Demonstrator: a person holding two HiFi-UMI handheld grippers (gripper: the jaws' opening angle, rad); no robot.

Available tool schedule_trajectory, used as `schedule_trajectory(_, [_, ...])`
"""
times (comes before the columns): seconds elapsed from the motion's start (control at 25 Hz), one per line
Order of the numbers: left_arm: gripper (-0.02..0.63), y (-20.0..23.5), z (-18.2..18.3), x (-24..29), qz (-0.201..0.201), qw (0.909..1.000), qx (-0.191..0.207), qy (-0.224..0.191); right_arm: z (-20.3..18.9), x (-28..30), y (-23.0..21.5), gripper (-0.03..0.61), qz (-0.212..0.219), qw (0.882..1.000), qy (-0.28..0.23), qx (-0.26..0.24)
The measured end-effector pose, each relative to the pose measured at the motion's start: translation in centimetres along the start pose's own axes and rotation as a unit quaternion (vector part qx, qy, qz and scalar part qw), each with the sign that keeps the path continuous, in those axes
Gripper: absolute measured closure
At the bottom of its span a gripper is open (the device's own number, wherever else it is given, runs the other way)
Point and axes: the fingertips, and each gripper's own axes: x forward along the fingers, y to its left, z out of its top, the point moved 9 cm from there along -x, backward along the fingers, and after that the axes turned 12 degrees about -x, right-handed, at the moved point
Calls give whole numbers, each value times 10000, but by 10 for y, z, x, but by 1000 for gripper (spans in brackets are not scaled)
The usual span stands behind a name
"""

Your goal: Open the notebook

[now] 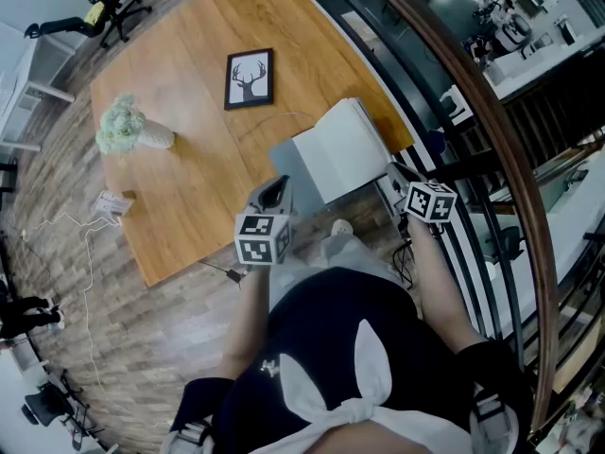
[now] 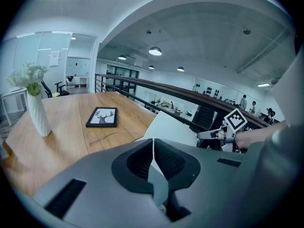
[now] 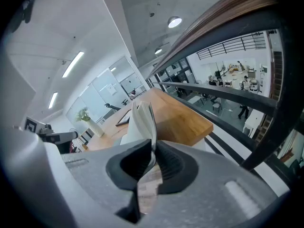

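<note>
Your right gripper (image 3: pixel 153 156) has its jaws pinched on white pages of the notebook (image 1: pixel 342 148), raised off its flat grey cover (image 1: pixel 284 157). Your left gripper (image 2: pixel 153 152) has its jaws closed, empty.

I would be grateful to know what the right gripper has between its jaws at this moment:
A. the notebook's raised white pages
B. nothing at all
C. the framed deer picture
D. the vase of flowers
A: in the right gripper view, the right gripper has its pads closed on the fanned white pages of the notebook, which stand up from the wooden table.
</note>
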Motion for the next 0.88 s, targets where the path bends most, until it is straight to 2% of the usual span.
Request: schedule_trajectory(0.88, [589,-17,-12,25,-4,9996,-171,204,-25,21,-38,538,-59,9979,285,584])
